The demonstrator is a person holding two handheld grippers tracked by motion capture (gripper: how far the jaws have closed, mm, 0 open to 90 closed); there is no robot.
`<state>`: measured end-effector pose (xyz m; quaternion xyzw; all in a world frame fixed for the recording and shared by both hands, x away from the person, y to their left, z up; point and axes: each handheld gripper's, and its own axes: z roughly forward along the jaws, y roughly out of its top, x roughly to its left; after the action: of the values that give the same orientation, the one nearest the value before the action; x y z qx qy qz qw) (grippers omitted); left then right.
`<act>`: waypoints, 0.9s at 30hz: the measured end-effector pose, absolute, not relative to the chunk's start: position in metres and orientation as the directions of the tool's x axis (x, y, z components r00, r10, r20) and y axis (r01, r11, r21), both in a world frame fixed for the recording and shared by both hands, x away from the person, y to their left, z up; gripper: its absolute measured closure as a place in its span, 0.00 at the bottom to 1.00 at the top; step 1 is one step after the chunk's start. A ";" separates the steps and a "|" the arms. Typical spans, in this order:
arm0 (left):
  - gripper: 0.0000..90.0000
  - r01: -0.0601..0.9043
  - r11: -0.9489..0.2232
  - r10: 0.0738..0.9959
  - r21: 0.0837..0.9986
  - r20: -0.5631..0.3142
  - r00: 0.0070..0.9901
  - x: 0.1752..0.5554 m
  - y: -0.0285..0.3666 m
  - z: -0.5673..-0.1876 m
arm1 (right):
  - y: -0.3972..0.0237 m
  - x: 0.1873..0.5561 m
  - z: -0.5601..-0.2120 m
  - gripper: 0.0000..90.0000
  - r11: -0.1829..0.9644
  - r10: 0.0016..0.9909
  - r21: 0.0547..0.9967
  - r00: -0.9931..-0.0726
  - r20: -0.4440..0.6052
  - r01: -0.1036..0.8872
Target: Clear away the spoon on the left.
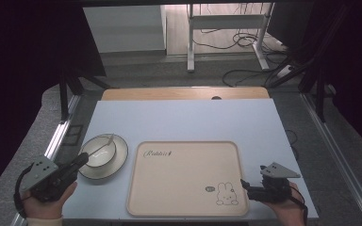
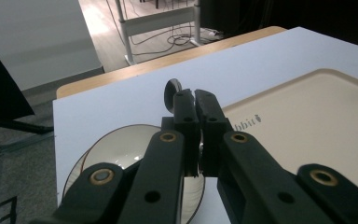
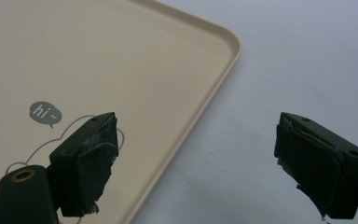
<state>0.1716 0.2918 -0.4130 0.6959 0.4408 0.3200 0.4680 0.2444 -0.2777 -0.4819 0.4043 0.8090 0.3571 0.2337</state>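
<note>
**Left jaws closed above the bowl, right jaws wide at the tray's near right corner**

A long pale spoon [image 1: 101,146] lies in a white round bowl [image 1: 104,153] that sits on a white saucer with a thin dark rim [image 1: 118,165], at the near left of the white table top [image 1: 184,120]. In the high view the spoon's long axis runs from near left to far right, its far end resting over the bowl's far rim.

The left gripper [image 1: 78,162], held in the person's left hand [image 1: 47,200], reaches over the saucer's near left edge. In the left gripper view its jaws are pressed together with nothing visibly between them, and a rounded grey end of the spoon [image 2: 172,88] shows just past their tips, above the bowl [image 2: 130,149].

The right gripper [image 1: 245,184] rests at the near right corner of a beige rectangular tray [image 1: 184,207] bearing a rabbit drawing [image 1: 226,194]. The right gripper view shows its jaws spread wide and empty, one over the tray [image 3: 121,56], one over bare table, the tray's rim [image 3: 200,112] running between them. That view also shows a grey "hi~" speech bubble [image 3: 45,114].

The tray lies just right of the saucer, apart from it. The far half of the table is bare, up to a wooden strip [image 1: 184,93] along its far edge.
</note>
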 end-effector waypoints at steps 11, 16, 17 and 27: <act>0.99 0.304 -0.192 0.901 0.933 0.045 0.432 0.178 0.280 -0.409 | -0.277 0.244 -0.482 0.15 0.421 0.819 0.766 -0.566 -0.091 0.486; 0.99 0.303 -0.199 0.896 0.932 0.048 0.441 0.182 0.276 -0.407 | -0.277 0.245 -0.482 0.15 0.422 0.819 0.766 -0.567 -0.092 0.485; 0.99 0.303 -0.201 0.895 0.932 0.049 0.443 0.182 0.275 -0.407 | -0.277 0.245 -0.482 0.15 0.422 0.818 0.766 -0.567 -0.092 0.485; 0.99 0.302 -0.211 0.887 0.930 0.052 0.458 0.190 0.265 -0.406 | -0.277 0.245 -0.483 0.15 0.424 0.817 0.765 -0.569 -0.092 0.485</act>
<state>0.1904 0.2653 -0.4061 0.7130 0.4171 0.3115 0.4698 0.2447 -0.2773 -0.4826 0.4014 0.8111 0.3562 0.2327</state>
